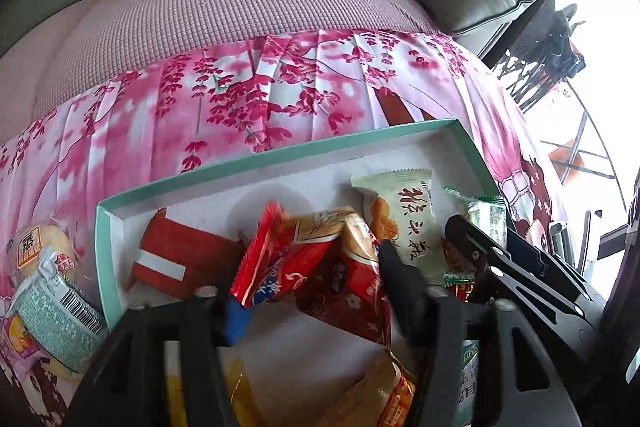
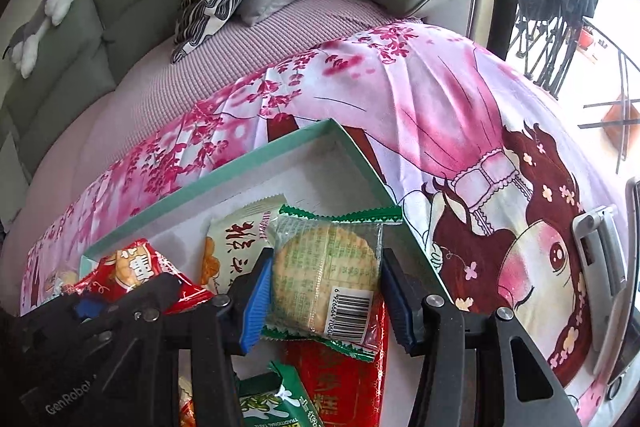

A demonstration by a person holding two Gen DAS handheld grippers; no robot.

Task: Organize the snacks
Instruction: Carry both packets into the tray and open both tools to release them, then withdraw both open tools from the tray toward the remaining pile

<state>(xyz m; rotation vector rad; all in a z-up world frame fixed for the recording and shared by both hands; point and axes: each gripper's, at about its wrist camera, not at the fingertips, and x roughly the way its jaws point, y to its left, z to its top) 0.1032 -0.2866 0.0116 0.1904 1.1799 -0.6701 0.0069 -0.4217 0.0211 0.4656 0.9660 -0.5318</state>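
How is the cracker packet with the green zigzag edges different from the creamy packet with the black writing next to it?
The green-edged cracker packet is see-through, showing a round cracker; the cream packet is solid, with a printed picture. The green-edged packet sits between the right claw fingers; the cream packet lies free. The green-edged one shows a barcode; the cream one shows black characters. Both are over the teal-rimmed box.

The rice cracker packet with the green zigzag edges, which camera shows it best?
The right wrist view: the rice cracker packet sits centred between the right gripper fingers, its round cracker and barcode plain. The left wrist view catches only a corner of it behind the right gripper's finger.
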